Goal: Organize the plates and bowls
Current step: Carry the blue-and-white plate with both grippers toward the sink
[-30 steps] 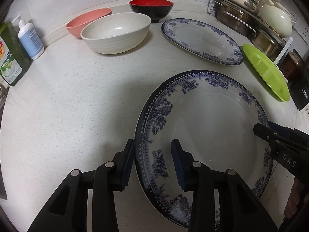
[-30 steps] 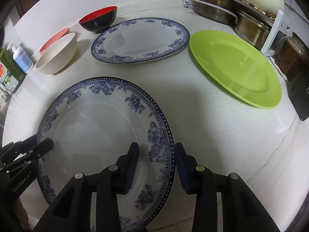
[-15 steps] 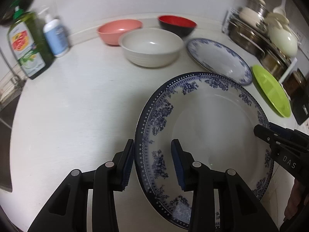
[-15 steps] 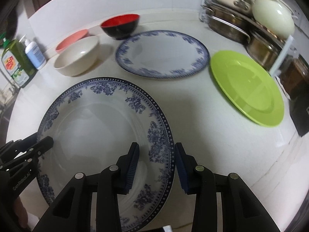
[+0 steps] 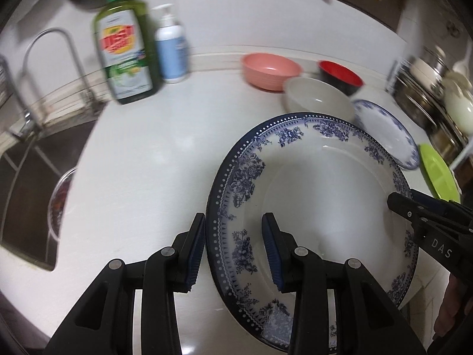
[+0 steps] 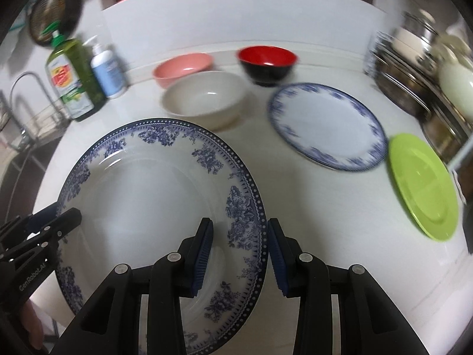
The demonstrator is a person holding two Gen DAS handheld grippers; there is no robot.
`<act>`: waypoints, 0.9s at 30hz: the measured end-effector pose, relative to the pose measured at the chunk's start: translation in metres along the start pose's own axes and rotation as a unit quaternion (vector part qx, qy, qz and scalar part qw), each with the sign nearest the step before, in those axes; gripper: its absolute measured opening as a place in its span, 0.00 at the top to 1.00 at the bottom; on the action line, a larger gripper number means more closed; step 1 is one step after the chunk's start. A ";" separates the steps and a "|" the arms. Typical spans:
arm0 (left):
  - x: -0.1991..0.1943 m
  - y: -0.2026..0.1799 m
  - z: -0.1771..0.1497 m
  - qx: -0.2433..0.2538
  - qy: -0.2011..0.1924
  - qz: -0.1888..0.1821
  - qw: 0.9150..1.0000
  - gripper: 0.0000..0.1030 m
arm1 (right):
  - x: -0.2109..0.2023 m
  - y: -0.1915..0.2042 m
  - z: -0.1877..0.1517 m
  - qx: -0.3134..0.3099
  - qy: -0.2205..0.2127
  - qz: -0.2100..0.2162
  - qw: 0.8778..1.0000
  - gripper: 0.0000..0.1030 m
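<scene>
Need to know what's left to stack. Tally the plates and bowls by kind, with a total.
Plates: 3 – large blue-floral plate, smaller blue-rimmed plate, green plate
Bowls: 3 – pink bowl, cream bowl, red-and-black bowl
Total: 6

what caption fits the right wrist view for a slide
Both grippers hold a blue floral plate by opposite rims above the counter.

Wrist views angled down (sharing plate [image 5: 325,195]).

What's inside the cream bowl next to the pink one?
The cream bowl looks empty: its bare inside shows down to the bottom in the right wrist view. In the left view the held plate covers its near edge.
</scene>
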State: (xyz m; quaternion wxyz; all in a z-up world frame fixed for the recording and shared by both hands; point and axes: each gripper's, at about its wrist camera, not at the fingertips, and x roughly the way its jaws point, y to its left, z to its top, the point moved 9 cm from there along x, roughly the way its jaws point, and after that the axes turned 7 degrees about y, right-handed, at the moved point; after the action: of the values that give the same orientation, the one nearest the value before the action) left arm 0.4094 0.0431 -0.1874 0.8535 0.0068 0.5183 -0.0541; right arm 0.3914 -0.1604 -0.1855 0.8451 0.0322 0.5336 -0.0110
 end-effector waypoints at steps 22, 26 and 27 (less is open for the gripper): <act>0.014 0.136 -0.031 -0.087 0.025 0.056 0.994 0.63 | 0.046 0.150 0.004 -0.095 0.030 0.060 0.993 0.62; 0.024 0.141 -0.035 -0.085 0.036 0.057 0.994 0.63 | 0.057 0.155 -0.001 -0.097 0.042 0.057 0.993 0.62; 0.026 0.142 -0.035 -0.085 0.038 0.057 0.994 0.63 | 0.060 0.155 -0.003 -0.096 0.046 0.057 0.993 0.62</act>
State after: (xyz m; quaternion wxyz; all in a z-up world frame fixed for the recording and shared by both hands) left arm 0.4041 0.1841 -0.2330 0.8324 -0.0341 0.5517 0.0394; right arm 0.4230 -0.0049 -0.2341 0.8183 -0.0184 0.5674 0.0900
